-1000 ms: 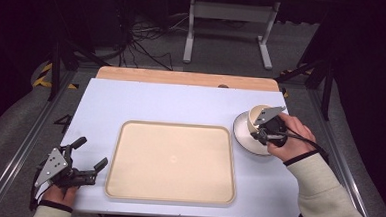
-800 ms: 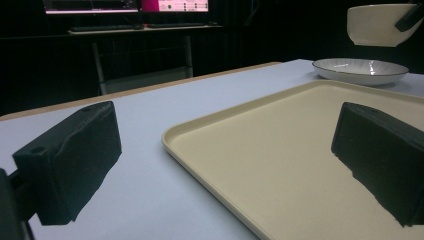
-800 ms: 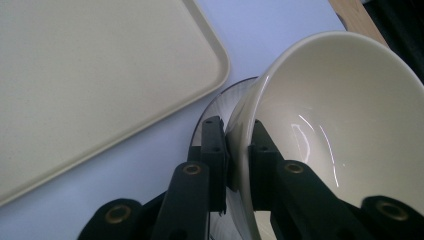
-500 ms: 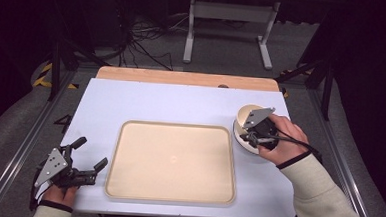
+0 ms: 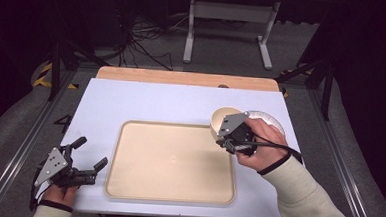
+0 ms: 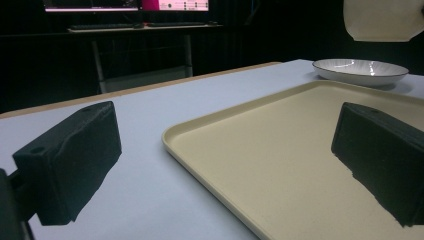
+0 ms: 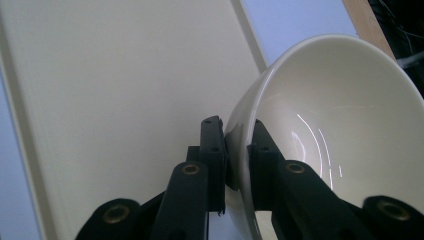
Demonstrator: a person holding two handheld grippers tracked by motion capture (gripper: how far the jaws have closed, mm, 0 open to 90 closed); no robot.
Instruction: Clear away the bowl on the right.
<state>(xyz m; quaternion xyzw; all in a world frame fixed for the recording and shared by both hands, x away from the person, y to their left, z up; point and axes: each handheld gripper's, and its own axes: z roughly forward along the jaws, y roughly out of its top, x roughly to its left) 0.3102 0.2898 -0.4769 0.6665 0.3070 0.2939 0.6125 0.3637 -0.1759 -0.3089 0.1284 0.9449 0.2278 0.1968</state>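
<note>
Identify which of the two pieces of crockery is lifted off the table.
The deep cream ceramic bowl, pinched at its rim by the right claw, hangs in the air. The shallow white ribbed plate rests on the white table.

Cream bowl, beige tray on a pale lilac-blue table — white plate with fine radial ribbing — black jaws.

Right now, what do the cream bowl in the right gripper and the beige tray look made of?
Cream bowl: likely glazed ceramic; glossy, with sharp light streaks inside. Beige rectangular tray: probably matte plastic; even, dull surface, rounded raised rim. Right gripper clamps the bowl's wall.
</note>
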